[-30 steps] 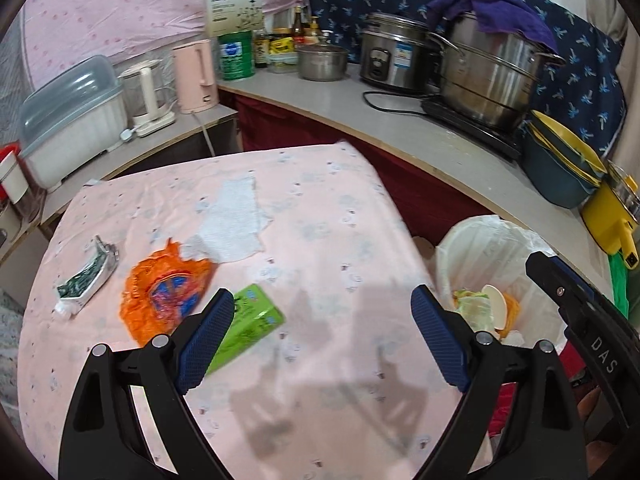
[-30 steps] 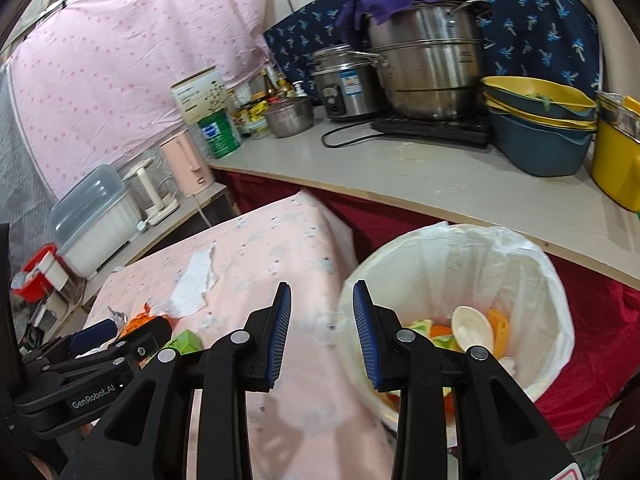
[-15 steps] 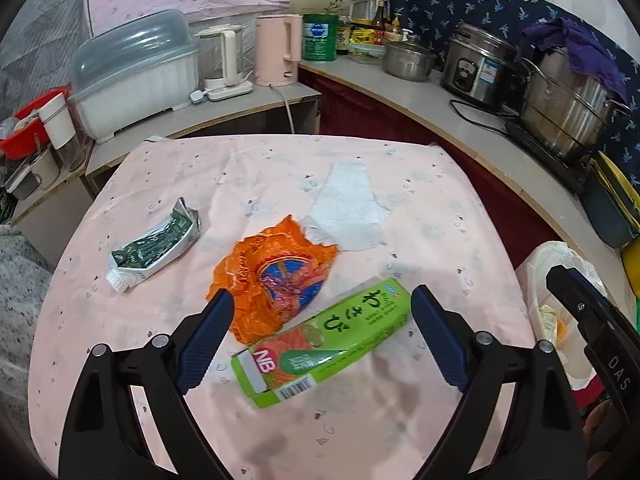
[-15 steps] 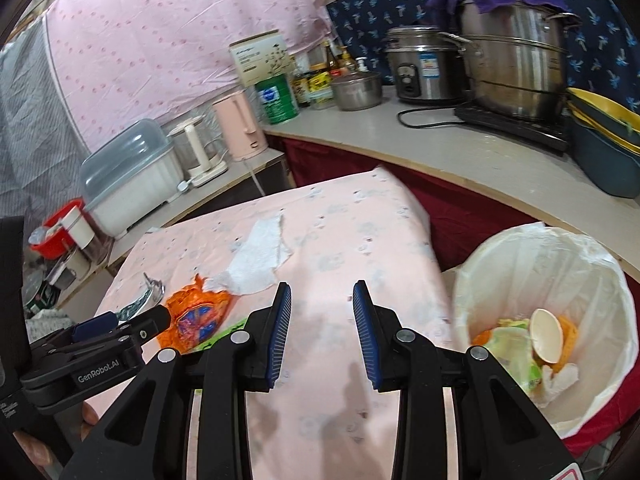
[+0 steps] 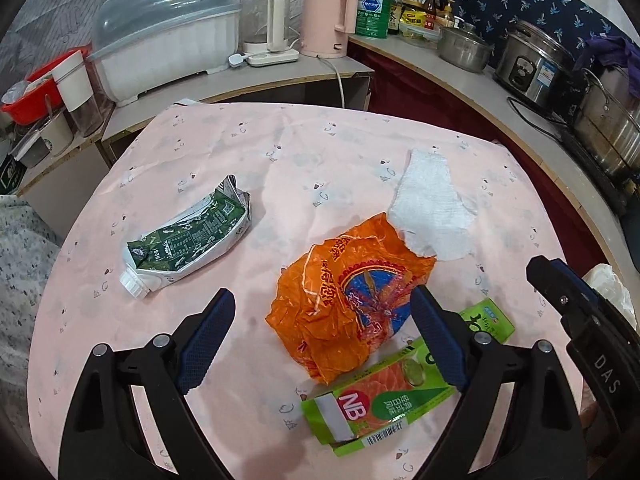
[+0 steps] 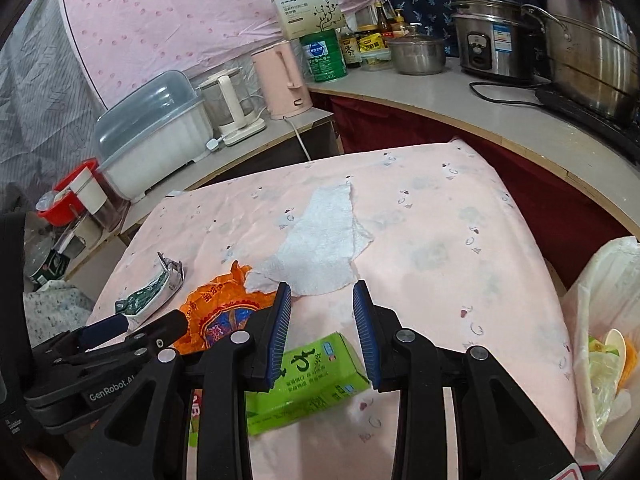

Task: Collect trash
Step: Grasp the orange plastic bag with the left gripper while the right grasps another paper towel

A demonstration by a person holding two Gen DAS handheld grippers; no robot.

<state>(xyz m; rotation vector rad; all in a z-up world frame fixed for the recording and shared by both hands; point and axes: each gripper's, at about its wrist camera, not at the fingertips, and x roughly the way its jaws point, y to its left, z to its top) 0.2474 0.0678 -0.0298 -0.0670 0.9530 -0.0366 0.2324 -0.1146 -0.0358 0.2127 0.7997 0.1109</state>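
A crumpled orange wrapper point(image 5: 352, 304) lies on the pink table between the open fingers of my left gripper point(image 5: 320, 340), which is empty. A green NB box point(image 5: 384, 400) lies just in front of it, under the right finger. A flattened green carton point(image 5: 188, 236) lies to the left and a white paper towel point(image 5: 434, 208) behind. My right gripper point(image 6: 322, 332) is partly open and empty above the green box point(image 6: 308, 384), near the towel point(image 6: 320, 240) and wrapper point(image 6: 224, 312). The lined trash bin point(image 6: 604, 344) stands at the table's right.
A counter runs behind and to the right with a pink kettle point(image 5: 326, 20), a glass kettle point(image 5: 264, 24), a covered dish rack point(image 5: 164, 32), a rice cooker point(image 5: 536, 64) and a steel pot point(image 5: 608, 128). A red basket point(image 5: 28, 88) and cups stand at the left.
Both grippers swung left from the bin toward the table. The left one now frames the orange wrapper; the right one came over the green box. Neither took hold of anything.
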